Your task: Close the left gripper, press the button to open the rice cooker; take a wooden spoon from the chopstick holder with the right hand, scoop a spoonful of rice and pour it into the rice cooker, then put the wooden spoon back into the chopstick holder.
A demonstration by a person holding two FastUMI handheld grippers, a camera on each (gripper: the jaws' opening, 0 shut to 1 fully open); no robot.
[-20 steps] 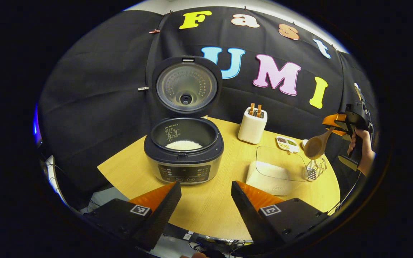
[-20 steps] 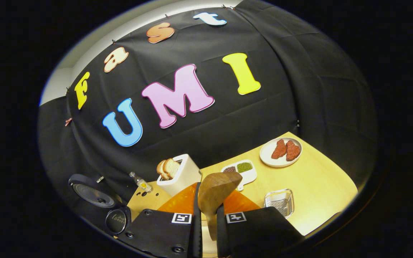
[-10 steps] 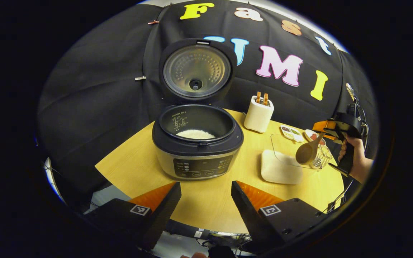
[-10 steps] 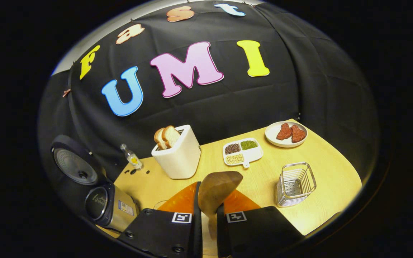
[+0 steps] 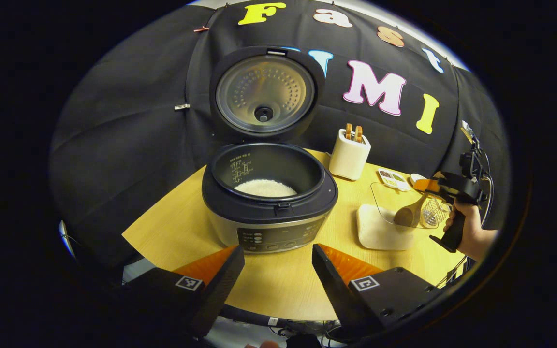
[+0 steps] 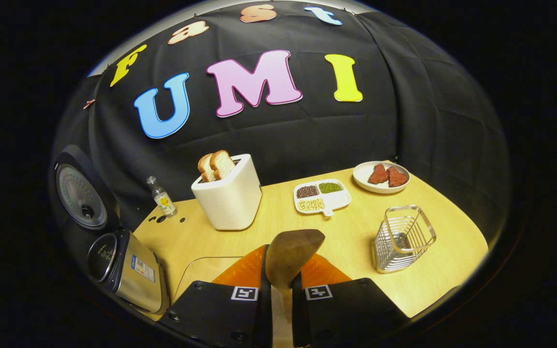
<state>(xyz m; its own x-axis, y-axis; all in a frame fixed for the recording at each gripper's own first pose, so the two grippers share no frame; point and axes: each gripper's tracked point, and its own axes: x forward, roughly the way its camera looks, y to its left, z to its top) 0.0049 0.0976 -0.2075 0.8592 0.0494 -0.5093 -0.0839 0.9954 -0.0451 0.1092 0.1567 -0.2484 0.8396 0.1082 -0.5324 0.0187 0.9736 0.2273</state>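
Observation:
The rice cooker [image 5: 269,212] stands open, its lid [image 5: 264,92] upright and white rice [image 5: 265,187] in the pot. My left gripper [image 5: 278,263] hovers open in front of it, holding nothing. At the far right a hand [image 5: 472,234] holds my right gripper [image 5: 440,186], shut on the wooden spoon [image 5: 406,215]. The spoon's bowl hangs low at the clear rice box [image 5: 380,232]. In the right gripper view the spoon [image 6: 290,251] sticks out between the shut fingers of the right gripper [image 6: 281,299]. The wire chopstick holder [image 6: 402,239] stands to the right of it.
A white toaster [image 6: 227,193] with bread stands at the back. A divided dish of beans [image 6: 322,195] and a plate of meat [image 6: 381,176] lie to its right. A small bottle [image 6: 161,195] stands near the cooker [image 6: 128,270]. The table edge [image 5: 278,314] runs just under my left gripper.
The right gripper has come down with the spoon, from above the rice box to low at its clear wall. The left gripper has edged closer to the cooker.

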